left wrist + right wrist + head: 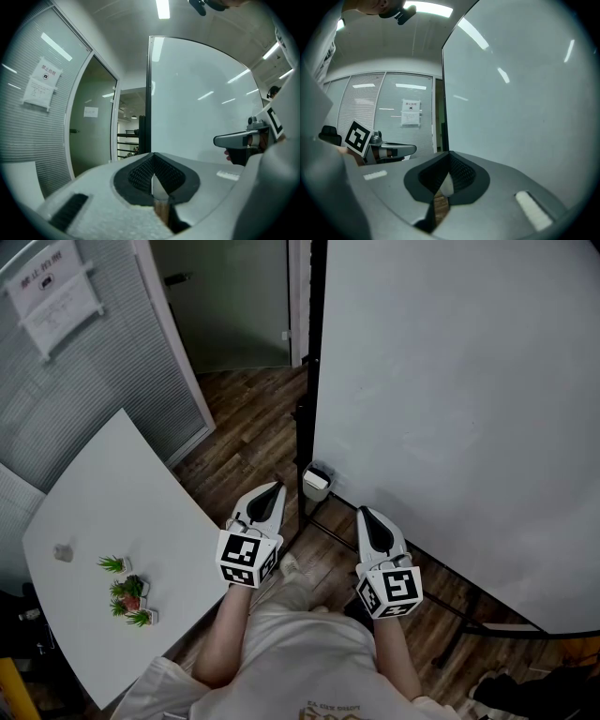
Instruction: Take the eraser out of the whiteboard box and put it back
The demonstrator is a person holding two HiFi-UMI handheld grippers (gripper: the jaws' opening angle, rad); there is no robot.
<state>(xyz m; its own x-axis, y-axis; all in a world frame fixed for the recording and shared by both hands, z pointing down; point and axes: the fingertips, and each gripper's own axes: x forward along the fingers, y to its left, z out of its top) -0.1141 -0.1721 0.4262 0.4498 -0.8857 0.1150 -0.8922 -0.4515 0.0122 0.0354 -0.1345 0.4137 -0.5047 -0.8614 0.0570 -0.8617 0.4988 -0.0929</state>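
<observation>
A large whiteboard (450, 409) stands on a black frame at the right. A small dark box (317, 482) hangs at its lower left corner, and something white shows inside it; I cannot tell whether that is the eraser. My left gripper (274, 489) points toward the box from just left of it, jaws shut and empty. My right gripper (364, 514) is held level before the board's lower edge, right of the box, also shut with nothing in it. In the left gripper view the pads (140, 176) meet. In the right gripper view the pads (457, 173) meet too.
A white table (103, 512) stands at the left with small potted plants (127, 592) on it. Behind it is a blind-covered glass wall (84, 371) with a paper notice, and a door. The whiteboard's black stand legs (441, 601) run across the wooden floor.
</observation>
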